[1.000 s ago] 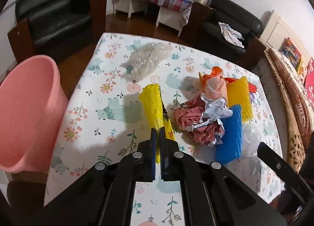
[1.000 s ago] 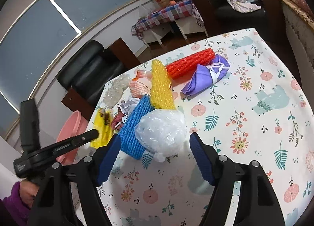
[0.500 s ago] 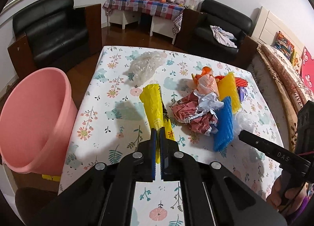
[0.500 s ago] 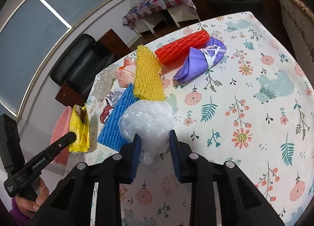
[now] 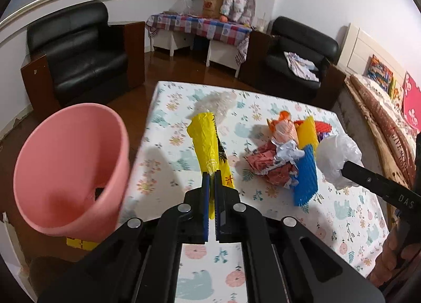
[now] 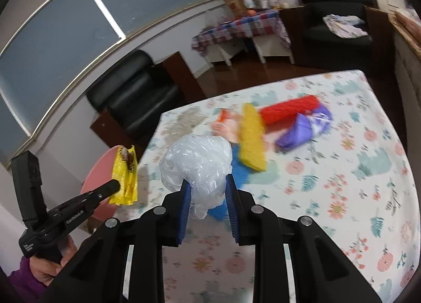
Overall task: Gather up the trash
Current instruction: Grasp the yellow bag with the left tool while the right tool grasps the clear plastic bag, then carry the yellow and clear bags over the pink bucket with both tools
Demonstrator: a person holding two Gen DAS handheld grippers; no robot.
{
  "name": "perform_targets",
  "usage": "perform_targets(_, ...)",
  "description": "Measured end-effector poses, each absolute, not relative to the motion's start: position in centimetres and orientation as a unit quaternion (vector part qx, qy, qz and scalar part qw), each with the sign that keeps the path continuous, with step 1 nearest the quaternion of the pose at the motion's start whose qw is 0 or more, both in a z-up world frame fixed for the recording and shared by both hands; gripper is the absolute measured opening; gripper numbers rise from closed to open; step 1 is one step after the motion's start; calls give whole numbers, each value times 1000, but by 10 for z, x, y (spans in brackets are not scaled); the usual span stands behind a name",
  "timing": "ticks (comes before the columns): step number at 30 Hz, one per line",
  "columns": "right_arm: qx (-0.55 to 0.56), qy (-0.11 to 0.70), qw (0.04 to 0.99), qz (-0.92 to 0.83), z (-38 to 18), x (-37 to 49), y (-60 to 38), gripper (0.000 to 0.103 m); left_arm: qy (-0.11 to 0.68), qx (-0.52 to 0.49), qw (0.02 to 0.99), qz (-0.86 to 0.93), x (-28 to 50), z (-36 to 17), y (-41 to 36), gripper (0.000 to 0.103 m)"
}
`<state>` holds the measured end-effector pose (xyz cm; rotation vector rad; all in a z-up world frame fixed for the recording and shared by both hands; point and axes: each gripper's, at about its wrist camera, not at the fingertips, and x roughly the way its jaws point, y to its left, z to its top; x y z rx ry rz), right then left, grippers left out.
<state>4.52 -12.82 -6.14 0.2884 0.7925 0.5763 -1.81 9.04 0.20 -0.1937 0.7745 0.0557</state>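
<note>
The left wrist view looks forward along its tongs, down across the bench from its near edge, toward the far armchairs. The right wrist view sits further right, facing the same bench slantwise — toward the window. Both share the bench top, and each catches the other tongs at its side.

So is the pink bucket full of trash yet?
Nearly empty. The left wrist view looks into the pink bucket: bare pink walls, just one small dark thing low inside; what it is, cannot tell.
</note>
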Motion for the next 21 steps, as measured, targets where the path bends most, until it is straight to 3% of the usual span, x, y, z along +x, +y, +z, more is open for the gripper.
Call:
perform_targets(12, 111, 390, 828, 387, -28, 61, -16, 25, 326, -125, 930, 114, -59, 23, 168, 2)
perform_targets(21, 62, 423, 789, 440, -35, 65, 91, 25, 325, -147, 918, 172, -86, 16, 218, 2)
